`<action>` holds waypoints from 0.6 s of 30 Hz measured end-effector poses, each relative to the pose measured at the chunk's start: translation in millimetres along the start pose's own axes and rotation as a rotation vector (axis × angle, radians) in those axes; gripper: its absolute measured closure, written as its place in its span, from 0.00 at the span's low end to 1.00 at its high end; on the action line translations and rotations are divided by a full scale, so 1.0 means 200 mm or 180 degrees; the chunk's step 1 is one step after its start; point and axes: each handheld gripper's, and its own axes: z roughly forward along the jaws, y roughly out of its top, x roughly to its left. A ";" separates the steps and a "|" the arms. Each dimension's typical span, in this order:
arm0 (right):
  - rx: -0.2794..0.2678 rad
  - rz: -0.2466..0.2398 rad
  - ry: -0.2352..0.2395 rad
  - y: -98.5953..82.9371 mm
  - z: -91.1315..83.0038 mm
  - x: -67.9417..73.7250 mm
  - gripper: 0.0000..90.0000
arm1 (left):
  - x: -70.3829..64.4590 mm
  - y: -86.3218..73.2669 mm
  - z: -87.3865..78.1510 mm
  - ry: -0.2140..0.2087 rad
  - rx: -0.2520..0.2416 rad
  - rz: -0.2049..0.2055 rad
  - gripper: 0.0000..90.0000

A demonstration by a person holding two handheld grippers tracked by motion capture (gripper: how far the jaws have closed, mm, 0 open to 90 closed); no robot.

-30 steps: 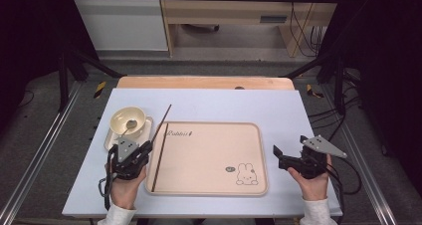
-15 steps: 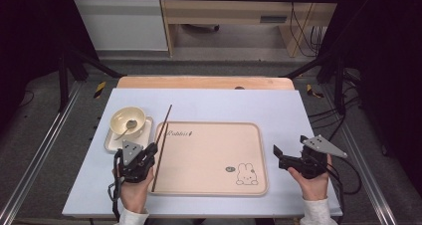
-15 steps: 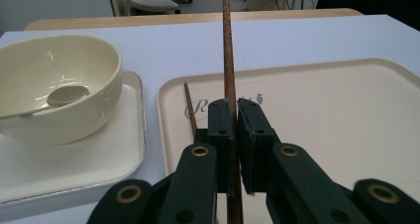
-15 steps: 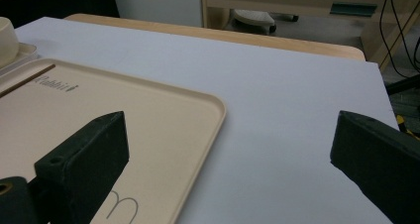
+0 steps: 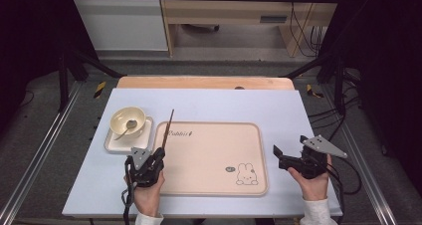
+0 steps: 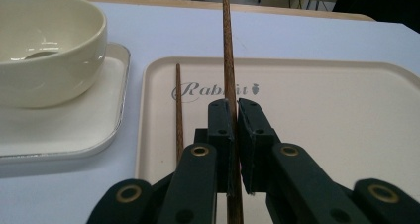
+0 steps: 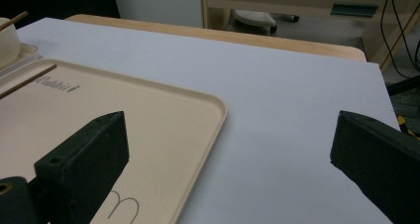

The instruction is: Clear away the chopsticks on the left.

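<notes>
Item: left hand-held gripper [image 6: 231, 149], pinching one chopstick [image 6: 229, 60] at tray [image 5: 249, 135] left edge; you are lowering it level beside its mate [image 6: 178, 110]. Right hand-held gripper [image 7: 228, 149] spread, idling.

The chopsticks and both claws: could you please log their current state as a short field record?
left claw: shut on held chopstick, which points away over the tray
second chopstick: lying flat along the tray's left side
right claw: open, holding nothing, at the tray's right edge
bowl: on a small plate left of the tray, spoon inside
</notes>
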 end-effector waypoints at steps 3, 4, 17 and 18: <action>0.0015 -0.0010 0.0006 0.00 0.00 0.00 0.02 | 0.00 -0.02 0.02 0.0042 0.0022 -0.0018 0.94; 0.0016 -0.0011 0.0007 0.00 0.00 0.00 0.02 | 0.00 -0.04 0.03 0.0050 0.0047 -0.0041 0.94; 0.0012 -0.0020 0.0005 0.00 0.01 0.00 0.02 | -0.01 -0.11 0.12 0.0185 0.0227 -0.0097 0.94; 0.0011 -0.0025 0.0005 0.00 0.01 0.00 0.02 | -0.01 -0.11 0.12 0.0198 0.0246 -0.0090 0.94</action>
